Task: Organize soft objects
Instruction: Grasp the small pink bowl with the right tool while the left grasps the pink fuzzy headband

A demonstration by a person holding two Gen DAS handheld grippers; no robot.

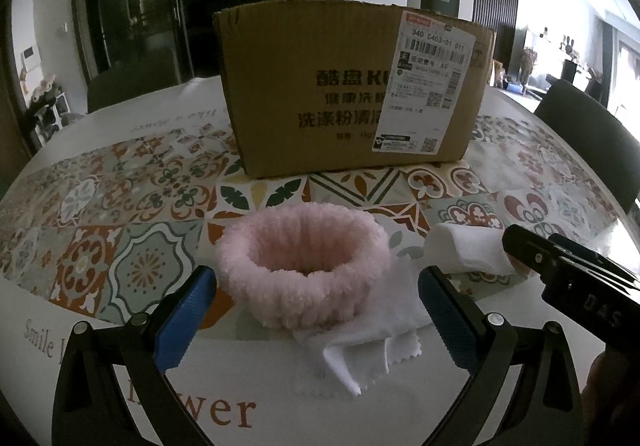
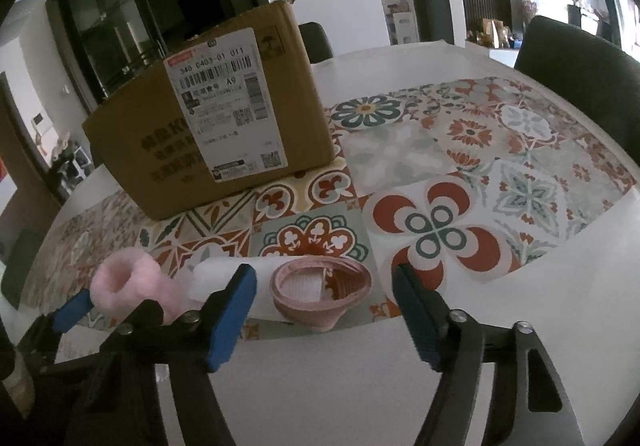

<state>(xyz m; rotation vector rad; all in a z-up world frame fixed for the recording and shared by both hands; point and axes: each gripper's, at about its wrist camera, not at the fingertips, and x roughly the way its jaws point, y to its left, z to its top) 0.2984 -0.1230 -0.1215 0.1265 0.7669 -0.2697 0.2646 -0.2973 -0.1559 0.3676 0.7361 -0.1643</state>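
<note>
Blue pads of the left hand-held gripper (image 1: pixel 316 310) sit closest to us in the left wrist view, spread wide, tilted down toward the worktop (image 1: pixel 248 374). Between them, slightly ahead, we see a fluffy pink headband (image 1: pixel 303 264) standing as an open ring. Neither pad touches it; nothing is held.

Under the headband we note a white cloth (image 1: pixel 360 350) with a zigzag edge, lying flat and reaching toward us. To the right of the headband lies a white sock (image 1: pixel 464 250), rolled or folded; we cannot tell which.

From the right wrist view, the right hand-held gripper (image 2: pixel 324 310) also angles downward, jaws apart but narrower than full stretch. Just ahead of its gap sits a small pink bowl-shaped fabric item (image 2: pixel 320 292), mouth facing up and toward us. The pads stand on either side without pressing it, so the grip is empty. In the left wrist view this gripper enters from the right edge, its tip beside the sock.

Behind all of this a cardboard box (image 1: pixel 320 85) with a white shipping label (image 1: pixel 428 85) stands upright on a patterned tile-print mat (image 1: pixel 120 197). Dark chairs (image 2: pixel 580 77) stand at the far side.
</note>
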